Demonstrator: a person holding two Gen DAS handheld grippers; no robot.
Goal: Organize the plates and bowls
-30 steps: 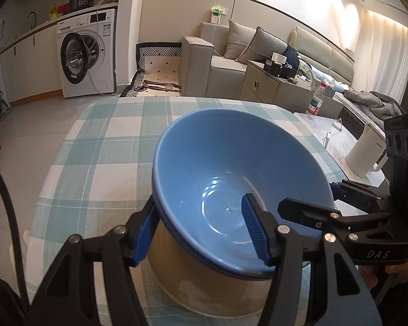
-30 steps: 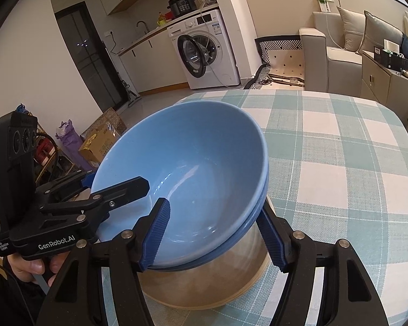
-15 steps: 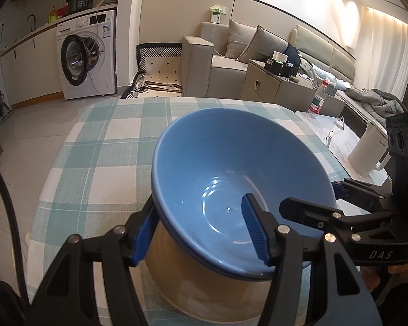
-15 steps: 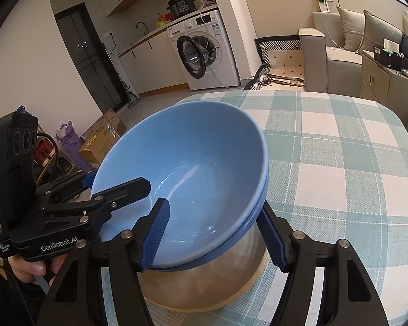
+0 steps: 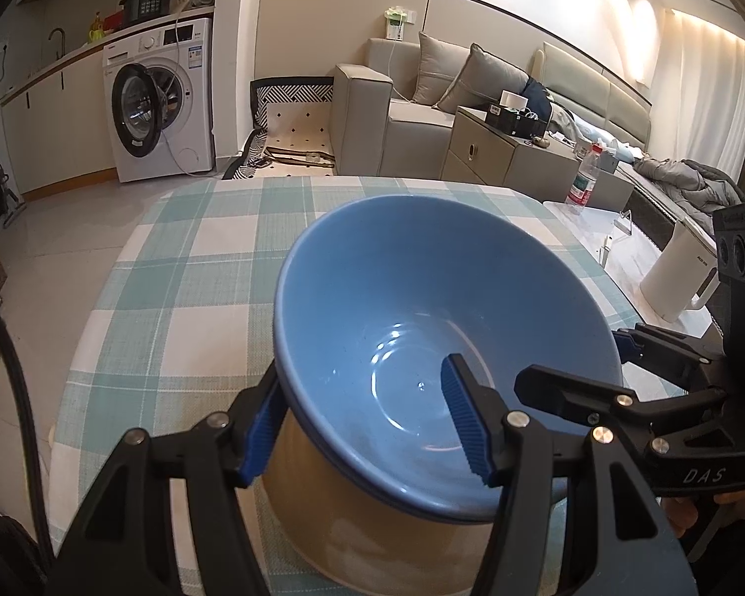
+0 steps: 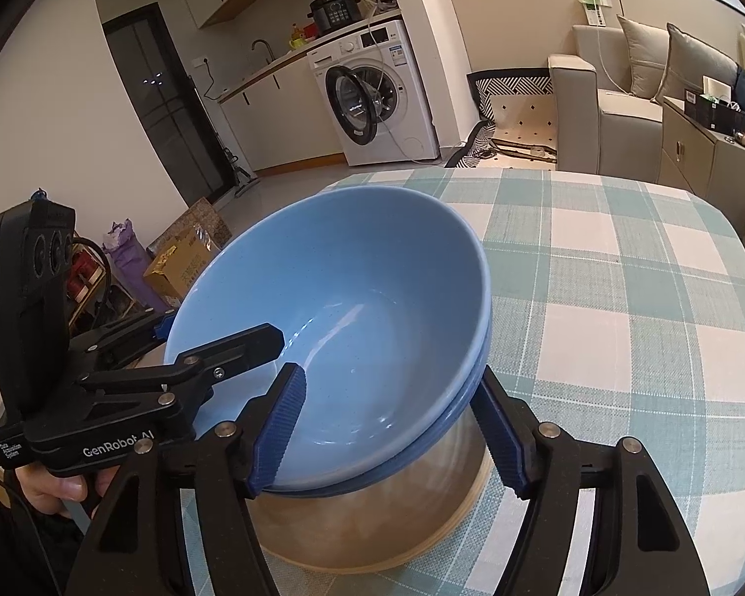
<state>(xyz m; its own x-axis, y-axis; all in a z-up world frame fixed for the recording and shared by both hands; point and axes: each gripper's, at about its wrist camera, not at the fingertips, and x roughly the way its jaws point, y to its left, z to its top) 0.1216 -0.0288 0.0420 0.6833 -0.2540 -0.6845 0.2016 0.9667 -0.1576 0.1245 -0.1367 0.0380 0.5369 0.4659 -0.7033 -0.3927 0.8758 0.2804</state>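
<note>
Your left tongs [image 5: 362,422] straddle the near rim of the blue bowl [image 5: 422,308], one pad outside, one hanging inside clear of the wall. Your right tongs [image 6: 392,427] have just been opening, the same rim between them, no longer pinching. The bowl sits nested on another blue bowl atop a tan one [image 6: 372,511], on the checked bench [image 6: 621,273]. Lift out unevenly and a pad could catch the rim, tipping the stack.
</note>
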